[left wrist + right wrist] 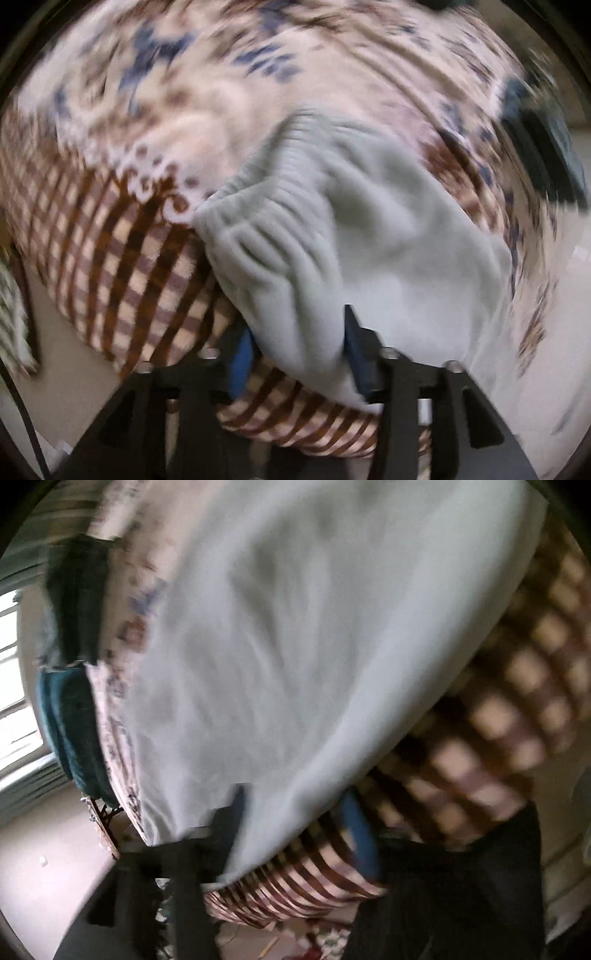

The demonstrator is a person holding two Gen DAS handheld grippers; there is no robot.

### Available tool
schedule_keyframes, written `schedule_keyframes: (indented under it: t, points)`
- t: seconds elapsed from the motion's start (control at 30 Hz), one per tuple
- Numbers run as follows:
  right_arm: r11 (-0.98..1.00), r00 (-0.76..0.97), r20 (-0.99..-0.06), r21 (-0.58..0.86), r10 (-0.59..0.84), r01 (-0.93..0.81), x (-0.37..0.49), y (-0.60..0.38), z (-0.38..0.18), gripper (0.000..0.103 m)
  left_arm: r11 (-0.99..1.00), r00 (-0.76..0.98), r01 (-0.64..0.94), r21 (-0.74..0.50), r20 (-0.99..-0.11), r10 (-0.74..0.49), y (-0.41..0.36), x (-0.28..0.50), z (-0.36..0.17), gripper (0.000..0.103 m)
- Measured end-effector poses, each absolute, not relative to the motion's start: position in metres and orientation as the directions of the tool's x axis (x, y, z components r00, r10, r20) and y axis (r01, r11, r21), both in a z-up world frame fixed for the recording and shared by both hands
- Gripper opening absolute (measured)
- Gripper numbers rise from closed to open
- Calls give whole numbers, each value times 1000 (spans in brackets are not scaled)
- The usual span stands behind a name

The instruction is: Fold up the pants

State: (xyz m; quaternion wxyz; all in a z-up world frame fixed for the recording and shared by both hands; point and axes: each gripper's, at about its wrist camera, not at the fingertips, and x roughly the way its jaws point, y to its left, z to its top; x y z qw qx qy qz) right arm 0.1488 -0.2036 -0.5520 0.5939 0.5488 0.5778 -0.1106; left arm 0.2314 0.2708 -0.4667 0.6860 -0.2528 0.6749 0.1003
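blur: both views smeared | pants (369, 229): between left tongs (295, 350), released | right tongs (295, 812): released, pants edge between

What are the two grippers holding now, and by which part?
Apparently nothing: the left gripper and the right gripper have jaws apart, with an edge of the pale pants loose between them.

Pants (388, 229) were pale grey-green, plain. Bedcover (122, 236) was cream with brown check and blue-brown floral blotches. Gripper pads (242, 354) were blue, on black frames.
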Motion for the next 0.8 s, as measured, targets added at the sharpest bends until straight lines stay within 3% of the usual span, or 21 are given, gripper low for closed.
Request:
schedule_keyframes:
  t: [0.03, 0.1, 0.2, 0.3, 0.47, 0.53, 0.6, 0.63, 0.7, 0.8]
  points:
    - [396, 321, -821, 523, 472, 755, 145, -214, -539, 70, 872, 79, -449, -194, -981, -178, 258, 231, -458, 69]
    - [419, 351, -849, 507, 396, 753, 138, -252, -516, 70, 909, 126, -373, -187, -981, -150, 222, 231, -440, 71]
    - [408, 397, -890, 455, 223, 791, 125, -339, -491, 70, 935, 122, -296, -193, -979, -163, 161, 234, -438, 83]
    - [314, 417, -902, 431, 114, 846, 105, -437, -494, 70, 883, 33, -394, -254, -964, -262, 115, 232, -468, 83]
    - [212, 392, -915, 403, 94, 891, 97, -561, -539, 70, 751, -20, -606, -263, -938, -345, 68, 210, -523, 83]
    - [201, 358, -920, 385, 160, 901, 102, -583, -567, 56, 711, -22, -661, -241, -940, -340, 58, 202, -540, 82]
    - [200, 352, -912, 392, 209, 898, 109, -592, -586, 20, 693, 10, -688, -217, -957, -289, 55, 198, -540, 71]
    - [220, 354, -912, 396, 208, 891, 112, -593, -586, 12, 691, 22, -694, -202, -965, -261, 56, 199, -537, 45]
    - [288, 357, -918, 393, 170, 873, 120, -588, -567, 9, 706, 60, -681, -194, -976, -211, 58, 203, -524, 12]
    - [320, 414, -899, 438, 144, 840, 113, -578, -529, 9, 755, 107, -636, -161, -987, -120, 63, 209, -497, 6]
